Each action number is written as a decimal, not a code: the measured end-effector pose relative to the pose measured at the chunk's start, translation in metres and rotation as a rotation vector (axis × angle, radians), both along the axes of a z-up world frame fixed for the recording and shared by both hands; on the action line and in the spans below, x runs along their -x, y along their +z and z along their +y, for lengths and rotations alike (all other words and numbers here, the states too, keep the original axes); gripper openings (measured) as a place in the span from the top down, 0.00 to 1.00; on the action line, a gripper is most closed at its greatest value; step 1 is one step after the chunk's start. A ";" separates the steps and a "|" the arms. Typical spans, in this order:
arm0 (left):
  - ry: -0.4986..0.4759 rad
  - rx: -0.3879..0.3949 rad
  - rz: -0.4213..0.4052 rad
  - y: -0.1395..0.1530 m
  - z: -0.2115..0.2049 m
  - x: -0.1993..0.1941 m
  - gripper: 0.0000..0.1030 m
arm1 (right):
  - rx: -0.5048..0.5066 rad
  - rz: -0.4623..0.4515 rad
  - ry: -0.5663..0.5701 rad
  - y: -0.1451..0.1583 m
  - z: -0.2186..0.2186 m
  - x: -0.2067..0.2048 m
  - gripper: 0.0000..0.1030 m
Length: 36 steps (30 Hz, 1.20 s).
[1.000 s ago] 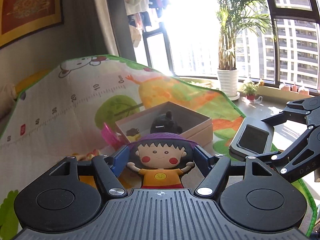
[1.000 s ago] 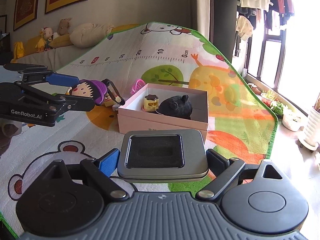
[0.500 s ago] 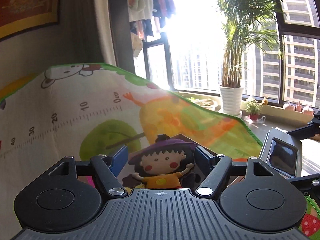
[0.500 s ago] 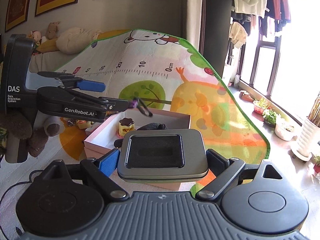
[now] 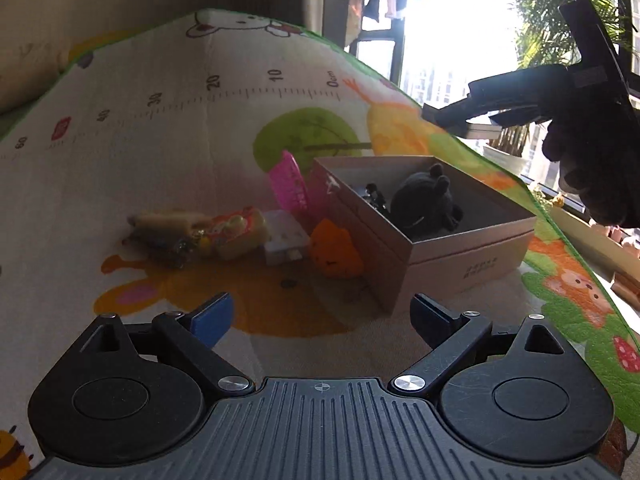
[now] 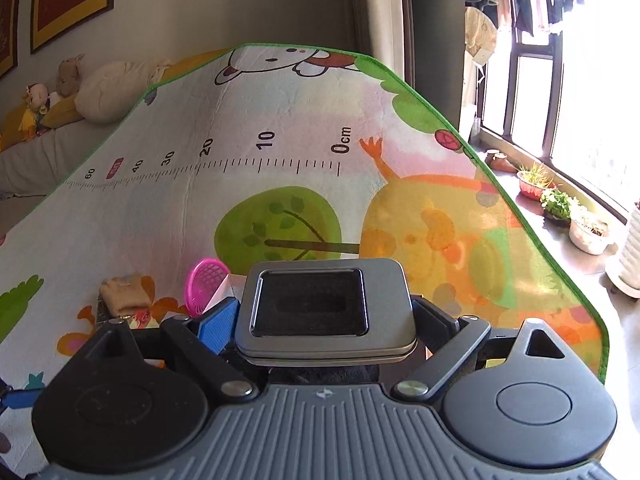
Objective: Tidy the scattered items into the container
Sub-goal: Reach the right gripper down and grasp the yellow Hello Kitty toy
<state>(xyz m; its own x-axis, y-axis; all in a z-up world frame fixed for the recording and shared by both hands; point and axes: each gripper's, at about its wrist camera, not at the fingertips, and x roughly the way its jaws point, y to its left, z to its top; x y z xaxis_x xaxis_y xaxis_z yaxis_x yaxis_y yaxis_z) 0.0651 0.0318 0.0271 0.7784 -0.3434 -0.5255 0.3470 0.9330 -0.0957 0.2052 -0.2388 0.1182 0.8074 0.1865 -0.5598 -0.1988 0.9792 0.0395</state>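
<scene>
Where the pale cardboard box (image 5: 452, 256) sits open on the soft, printed play mat (image 5: 168, 128), its straight walls and square corners enclose a rounded black plush animal (image 5: 426, 206) with small ears, and a small dark trinket lies just beside that plush, too shadowed to make out. Outside the box, close against its near left wall, lies an orange squashy toy (image 5: 336, 248) of lumpy shape, with a white blocky piece (image 5: 285, 236) touching or nearly touching it, and farther left a glossy red-and-yellow packet (image 5: 236, 230) beside a tan, sausage-like item (image 5: 168, 220). A pink plastic scoop (image 5: 289, 186) with a ribbed face stands on edge against the box's far left corner. The left gripper (image 5: 320, 316) hangs low over the mat in front of the box, level, its blue-padded and dark fingers spread wide with nothing between them. The right gripper (image 6: 326, 316) clamps a flat grey metal tin (image 6: 324, 310) with rounded corners and a dark recessed panel on top, held level by its two sides; in the left wrist view this gripper reaches in from the upper right, above and beyond the box, with a dark-gloved hand (image 5: 600, 160) around its handle. Beyond the mat's green edge, potted plants (image 6: 556, 204) line a sunlit windowsill, and stuffed toys (image 6: 60, 92) rest on a sofa under framed pictures.
</scene>
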 end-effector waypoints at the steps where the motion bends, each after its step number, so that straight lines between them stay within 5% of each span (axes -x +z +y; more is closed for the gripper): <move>1: 0.004 0.011 0.009 -0.004 0.004 0.001 0.05 | -0.013 0.020 -0.002 -0.002 0.002 -0.010 0.10; 7: 0.014 0.101 0.032 -0.017 0.018 0.001 0.03 | -0.125 0.060 -0.054 -0.003 0.002 -0.026 0.06; 14: 0.018 0.144 0.052 -0.020 0.022 -0.001 0.01 | 0.038 0.047 0.064 -0.008 0.068 -0.019 0.07; 18: 0.024 0.140 0.055 -0.021 0.022 -0.002 0.01 | 0.134 0.058 0.137 -0.021 0.126 -0.032 0.29; 27: 0.022 0.155 0.048 -0.021 0.024 0.000 0.00 | 0.265 0.174 0.044 -0.058 0.182 -0.088 0.37; 31: 0.023 0.157 0.049 -0.021 0.025 0.000 0.00 | 0.378 0.114 0.075 -0.060 0.190 -0.078 0.56; 33: 0.024 0.154 0.051 -0.021 0.024 0.000 0.00 | 0.454 0.041 0.122 -0.058 0.196 -0.066 0.79; 34: 0.024 0.150 0.051 -0.021 0.023 0.000 0.00 | 0.459 0.031 0.169 -0.056 0.199 -0.060 0.89; 36: 0.024 0.144 0.050 -0.021 0.023 0.000 0.00 | 0.424 0.051 0.199 -0.052 0.201 -0.057 0.93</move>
<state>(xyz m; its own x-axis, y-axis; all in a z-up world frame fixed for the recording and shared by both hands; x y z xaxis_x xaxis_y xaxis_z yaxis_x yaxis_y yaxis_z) 0.0648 0.0543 0.0063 0.7613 -0.3995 -0.5107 0.3159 0.9164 -0.2460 0.2619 -0.0376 0.0658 0.7488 0.0814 -0.6578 -0.3925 0.8542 -0.3410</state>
